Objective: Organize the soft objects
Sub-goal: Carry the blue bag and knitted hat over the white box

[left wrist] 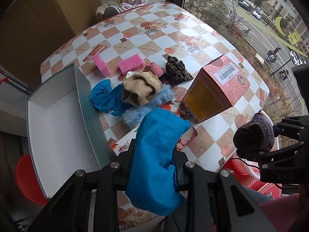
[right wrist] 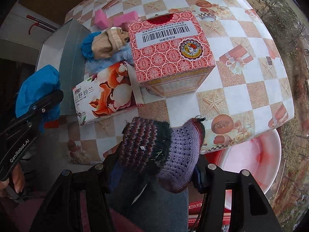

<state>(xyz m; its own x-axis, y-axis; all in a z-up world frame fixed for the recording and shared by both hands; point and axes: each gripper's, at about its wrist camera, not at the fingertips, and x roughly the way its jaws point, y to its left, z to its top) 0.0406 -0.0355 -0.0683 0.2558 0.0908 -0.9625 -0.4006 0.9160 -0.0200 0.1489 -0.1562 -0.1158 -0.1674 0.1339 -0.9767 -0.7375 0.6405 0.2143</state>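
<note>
My left gripper clamps a crumpled blue textured cloth; my right gripper grips a purple-striped knitted woollen piece above the checked tablecloth.

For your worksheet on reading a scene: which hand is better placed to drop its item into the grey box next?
Left, probably. Its tongs grip the blue cloth right beside the open grey box; the right tongs, holding the knitted piece, sit farther away.

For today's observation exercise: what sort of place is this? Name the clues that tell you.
Probably a home dining corner by a window: a table under a patterned oilcloth, a tissue pack, and a window overlooking a street with parked cars.
</note>
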